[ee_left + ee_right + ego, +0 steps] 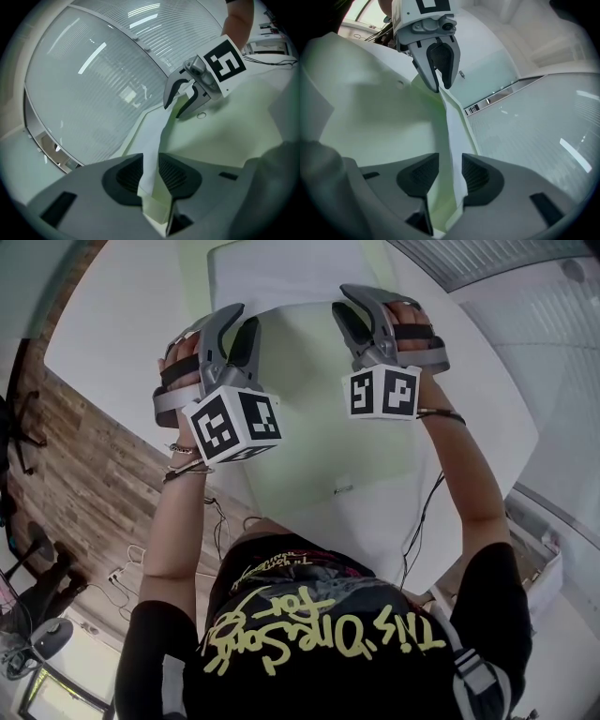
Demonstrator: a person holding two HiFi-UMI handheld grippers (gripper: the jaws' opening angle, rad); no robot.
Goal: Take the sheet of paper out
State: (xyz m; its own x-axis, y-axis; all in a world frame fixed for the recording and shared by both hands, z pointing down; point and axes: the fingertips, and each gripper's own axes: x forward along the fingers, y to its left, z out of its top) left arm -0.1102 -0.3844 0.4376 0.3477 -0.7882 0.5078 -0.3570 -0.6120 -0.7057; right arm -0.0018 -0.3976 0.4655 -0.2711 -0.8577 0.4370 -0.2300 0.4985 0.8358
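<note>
Over the white counter, my left claw and right claw both stand apart, pads unclamped, each straddling the raised edge of the pale green folder. The white sheet of paper lies inside it, its far part uncovered.

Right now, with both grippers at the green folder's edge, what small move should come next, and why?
Probably close both pairs of jaws. The left gripper and the right gripper each straddle the raised edge of the green folder and white sheet, but both stand open without pressing it, so nothing is gripped yet for pulling the sheet out.
</note>
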